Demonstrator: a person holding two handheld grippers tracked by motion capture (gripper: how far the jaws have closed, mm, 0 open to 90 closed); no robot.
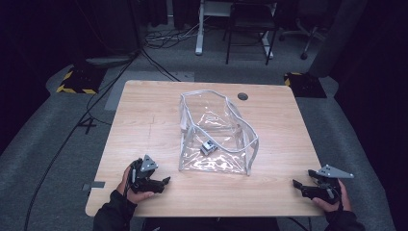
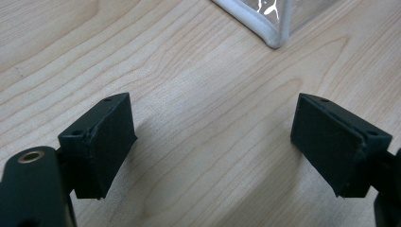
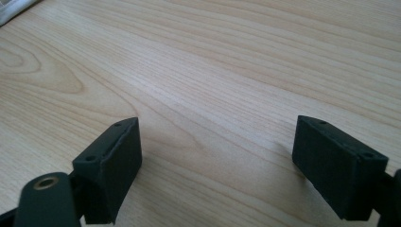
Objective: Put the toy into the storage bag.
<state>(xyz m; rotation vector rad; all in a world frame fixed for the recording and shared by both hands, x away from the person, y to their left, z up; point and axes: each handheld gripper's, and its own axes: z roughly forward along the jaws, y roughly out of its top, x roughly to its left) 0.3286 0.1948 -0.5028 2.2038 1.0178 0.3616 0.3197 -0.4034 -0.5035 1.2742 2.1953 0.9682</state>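
Lab or recording studio. Pale wood worktop [image 1: 144, 125] stands alone on grey carpet [image 1: 43, 144]; dark curtains around; hazard-striped black-yellow floor plates [image 1: 77, 82] at both sides; cables [image 1: 86, 115] trailing over floor; white desk frame [image 1: 199, 29] and office chair [image 1: 308, 29] behind.

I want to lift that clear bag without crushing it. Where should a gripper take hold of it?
Probably the white piped rim of the clear bag at its near left corner, coming from the left gripper side. The rim stands stiff and raised there; the film walls look slack. A small grey object lies inside, so lift level.
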